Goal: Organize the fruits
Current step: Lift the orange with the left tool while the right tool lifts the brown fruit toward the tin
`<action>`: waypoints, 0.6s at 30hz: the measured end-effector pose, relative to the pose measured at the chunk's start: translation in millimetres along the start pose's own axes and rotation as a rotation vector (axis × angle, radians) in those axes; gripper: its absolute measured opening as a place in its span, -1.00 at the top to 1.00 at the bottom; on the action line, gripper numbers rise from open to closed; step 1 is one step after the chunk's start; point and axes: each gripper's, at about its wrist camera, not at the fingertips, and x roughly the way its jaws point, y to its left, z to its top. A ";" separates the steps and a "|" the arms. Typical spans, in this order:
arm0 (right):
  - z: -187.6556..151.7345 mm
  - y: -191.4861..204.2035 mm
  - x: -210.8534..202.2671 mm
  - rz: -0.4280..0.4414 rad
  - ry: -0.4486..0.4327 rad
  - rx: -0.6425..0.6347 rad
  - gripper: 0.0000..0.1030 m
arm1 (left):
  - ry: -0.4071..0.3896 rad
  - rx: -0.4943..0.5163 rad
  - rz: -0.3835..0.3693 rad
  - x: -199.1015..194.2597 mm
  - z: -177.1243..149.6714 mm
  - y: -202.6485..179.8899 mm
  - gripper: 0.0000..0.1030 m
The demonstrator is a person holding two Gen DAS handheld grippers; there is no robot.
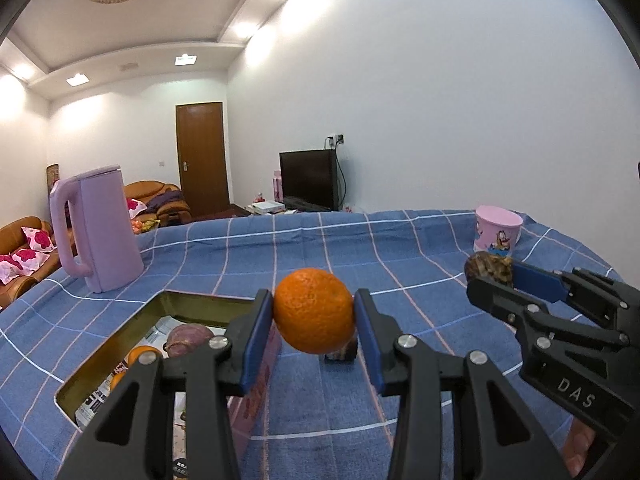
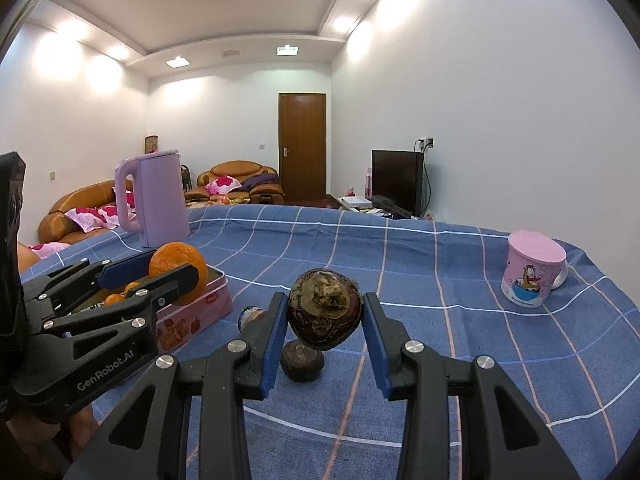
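A: What do the two tools look like?

B: The left hand-held gripper (image 1: 314, 334) is black, with triangular cut-outs in its finger arms, round silver screw heads at the joints and blue pads lining both fingers.

A: And the other one?

B: The right hand-held gripper (image 2: 325, 332) is the same build. Next to its blue pad, seen from the left camera, the black body carries the white letters "DAS"; the left one's side reads "GenRobot.AI".

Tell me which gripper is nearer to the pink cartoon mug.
Right. The right gripper, shut on a dark brown fruit, sits on the side toward the pink cartoon mug. The left gripper, holding the orange, is farther away by the tin.
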 end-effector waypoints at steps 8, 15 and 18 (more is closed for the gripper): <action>0.6 0.4 -1.9 0.002 -0.007 0.003 0.23 | -0.030 0.005 0.022 -6.5 -0.3 -2.0 0.16; 0.0 1.9 -2.8 0.003 -0.010 0.002 0.23 | -0.037 -0.004 0.037 -7.3 0.4 -0.1 0.16; -0.3 2.5 -3.9 -0.001 -0.012 0.004 0.23 | -0.034 -0.007 0.042 -7.6 0.2 0.5 0.16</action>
